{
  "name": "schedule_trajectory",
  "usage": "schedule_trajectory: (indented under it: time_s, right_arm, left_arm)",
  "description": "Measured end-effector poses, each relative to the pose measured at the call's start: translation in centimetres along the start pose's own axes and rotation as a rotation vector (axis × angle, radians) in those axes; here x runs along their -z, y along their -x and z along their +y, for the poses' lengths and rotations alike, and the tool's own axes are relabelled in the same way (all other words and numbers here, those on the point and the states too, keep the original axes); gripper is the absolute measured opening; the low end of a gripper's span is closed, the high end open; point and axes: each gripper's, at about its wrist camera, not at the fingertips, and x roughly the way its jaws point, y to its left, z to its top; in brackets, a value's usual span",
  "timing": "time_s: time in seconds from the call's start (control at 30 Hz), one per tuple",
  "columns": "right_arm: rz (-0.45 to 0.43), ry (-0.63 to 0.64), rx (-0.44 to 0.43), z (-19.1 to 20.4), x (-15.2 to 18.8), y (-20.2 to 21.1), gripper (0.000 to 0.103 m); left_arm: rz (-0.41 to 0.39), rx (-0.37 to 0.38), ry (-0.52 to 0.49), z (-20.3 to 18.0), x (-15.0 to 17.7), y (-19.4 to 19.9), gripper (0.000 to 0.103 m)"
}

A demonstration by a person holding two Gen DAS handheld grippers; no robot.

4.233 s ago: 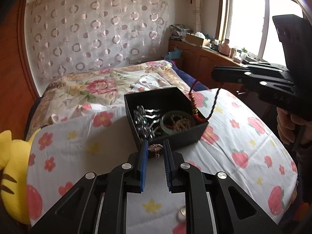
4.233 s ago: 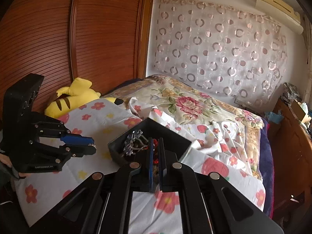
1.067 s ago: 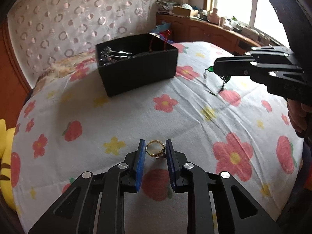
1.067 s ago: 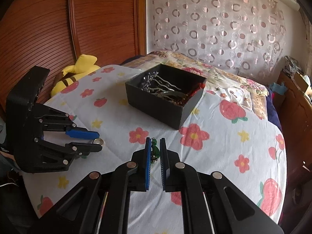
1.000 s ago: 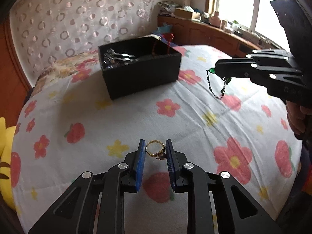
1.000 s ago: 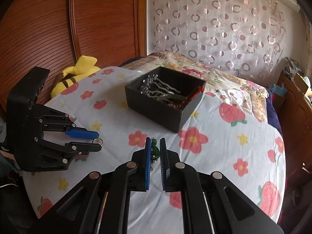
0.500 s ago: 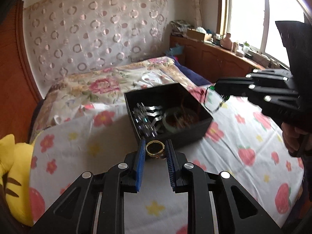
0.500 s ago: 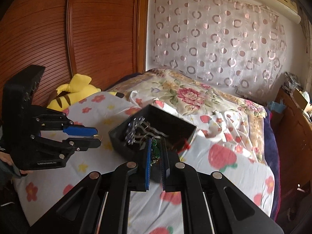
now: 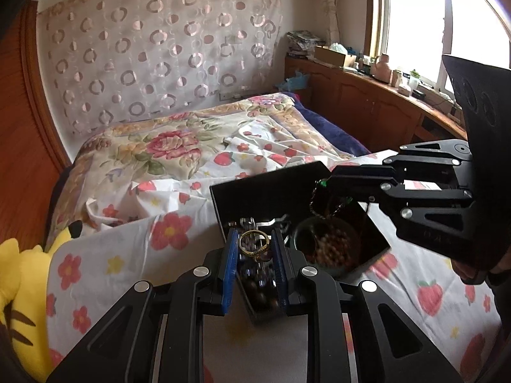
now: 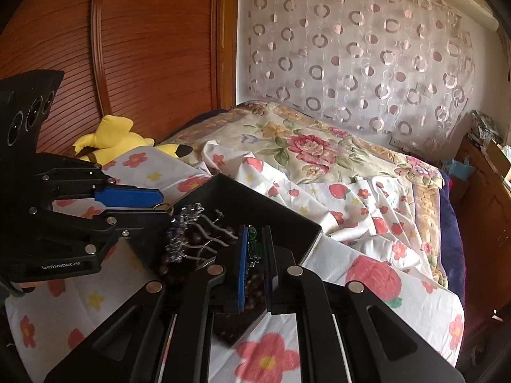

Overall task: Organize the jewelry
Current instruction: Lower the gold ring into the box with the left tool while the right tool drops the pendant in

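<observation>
Left wrist view. Left gripper (image 9: 254, 249) clamped on a gold ring (image 9: 254, 245); ring sits between the blue pads at the fingertips, its band spanning pad to pad, hoop facing the camera, a small dark stone at its lower right. Gripper tips hang over the near edge of the black box (image 9: 271, 188), which rests on the flowered sheet (image 9: 127, 255). Inside the box: a green bangle (image 9: 298, 234) around brown beads, silver hairpins just behind the ring. Right gripper (image 9: 332, 180) comes in from the right above the box, pinching a dark chain with green stones (image 9: 329, 202); chain droops in a loop down toward the bangle. No writing readable here.

Right wrist view. Right gripper (image 10: 254, 249) closed on the green-stone chain (image 10: 253, 249), held upright between narrow-set pads, long axis running down into the box (image 10: 271, 214). Left gripper (image 10: 163, 202) enters from the left, ring (image 10: 165, 206) pinched at its tips above the box's left wall. White lettering on its lower body reads roughly "GenRobot.AI". Silver hairpins (image 10: 191, 233) lie in the box, heads toward the left gripper. Yellow plush toy (image 10: 111, 137) beyond, against the wooden wardrobe.
</observation>
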Motion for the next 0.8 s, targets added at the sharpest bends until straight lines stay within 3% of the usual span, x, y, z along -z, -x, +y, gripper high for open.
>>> schedule_trajectory:
  time_s: [0.23,0.53,0.6,0.73,0.8]
  right_arm:
    - [0.019,-0.051,0.012,-1.6,-0.1,-1.2,0.018]
    - [0.006,-0.056,0.019,-1.3,0.7,0.3,0.019]
    - [-0.002,-0.061,0.023,-1.2,1.0,0.9,0.019]
    - [-0.016,-0.069,0.039,-0.7,1.6,2.4,0.02]
    - [-0.025,-0.083,0.046,-0.4,1.9,3.3,0.024]
  left_arm:
    - [0.005,-0.006,0.003,0.2,-1.7,-2.0,0.02]
    - [0.003,-0.02,0.0,-0.2,-2.9,-3.0,0.021]
    - [0.002,-0.021,0.007,-0.2,-3.0,-3.0,0.042]
    - [-0.007,-0.037,0.023,-0.2,-2.4,-2.1,0.055]
    - [-0.016,-0.057,0.041,-0.2,-1.9,-1.2,0.07]
